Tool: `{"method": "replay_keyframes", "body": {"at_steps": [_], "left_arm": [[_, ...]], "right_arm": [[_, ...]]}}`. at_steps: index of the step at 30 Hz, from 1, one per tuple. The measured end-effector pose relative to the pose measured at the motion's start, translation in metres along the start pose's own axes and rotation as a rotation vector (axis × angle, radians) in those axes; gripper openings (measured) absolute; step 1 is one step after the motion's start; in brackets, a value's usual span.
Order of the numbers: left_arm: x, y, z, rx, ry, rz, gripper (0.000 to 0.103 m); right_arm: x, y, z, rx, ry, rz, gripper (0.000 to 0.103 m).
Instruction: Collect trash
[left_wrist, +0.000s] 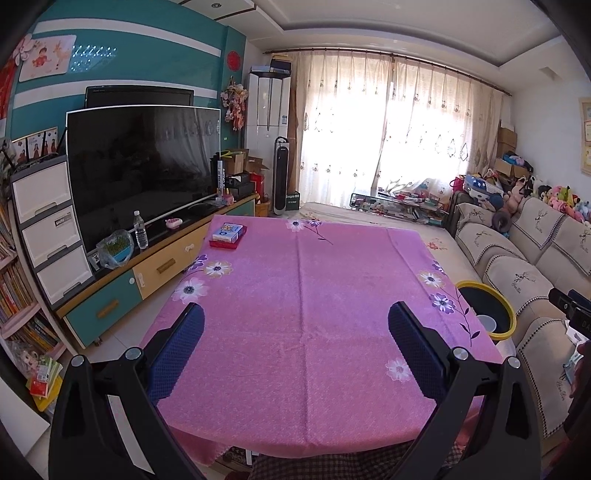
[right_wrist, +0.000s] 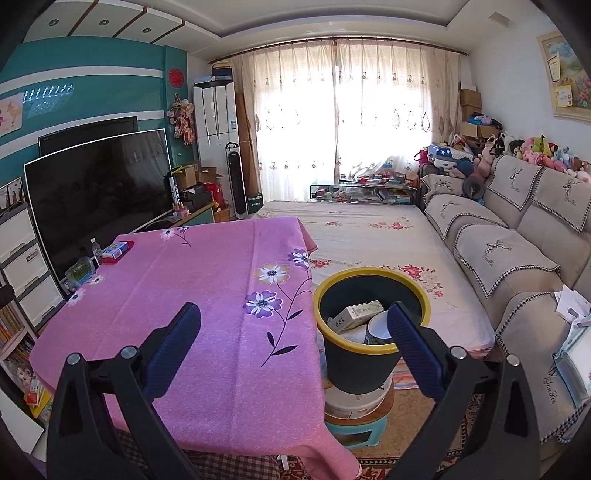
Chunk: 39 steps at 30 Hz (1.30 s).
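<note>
both wrist views look forward over the pink worktop (left_wrist: 295, 314) toward the curtained window (right_wrist: 340, 122); the right one sits further right, nearer the bin (right_wrist: 369, 332).

This is a home living room, lived-in and cluttered. A big dark television (left_wrist: 142, 166) stands on a low teal-and-yellow cabinet (left_wrist: 147, 273) against a striped teal wall. Sheer embroidered curtains (right_wrist: 343, 122) glow across a wide window, with a white standing air conditioner (right_wrist: 218, 122) beside them. A beige sofa (right_wrist: 517, 236) runs down the right side, soft toys (right_wrist: 546, 151) heaped along its back. In front sits a table under a pink floral cloth (left_wrist: 303, 295).
</note>
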<state>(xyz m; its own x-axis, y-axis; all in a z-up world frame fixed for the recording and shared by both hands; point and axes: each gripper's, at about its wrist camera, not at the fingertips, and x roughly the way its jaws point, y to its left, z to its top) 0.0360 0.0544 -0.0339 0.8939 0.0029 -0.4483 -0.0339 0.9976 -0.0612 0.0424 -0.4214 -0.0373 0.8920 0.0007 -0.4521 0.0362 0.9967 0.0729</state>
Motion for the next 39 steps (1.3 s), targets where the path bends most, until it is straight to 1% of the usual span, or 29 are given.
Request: {"method": "replay_keyframes", "body": {"at_steps": [15, 39], "left_arm": [[0.01, -0.01, 0.001, 0.023, 0.012, -0.003, 0.098], [0.019, -0.011, -0.004, 0.031, 0.026, -0.016, 0.098]], "right_arm": [[0.007, -0.006, -0.003, 0.014, 0.012, 0.003, 0.096], [0.009, -0.006, -0.006, 0.02, 0.014, 0.001, 0.096]]}}
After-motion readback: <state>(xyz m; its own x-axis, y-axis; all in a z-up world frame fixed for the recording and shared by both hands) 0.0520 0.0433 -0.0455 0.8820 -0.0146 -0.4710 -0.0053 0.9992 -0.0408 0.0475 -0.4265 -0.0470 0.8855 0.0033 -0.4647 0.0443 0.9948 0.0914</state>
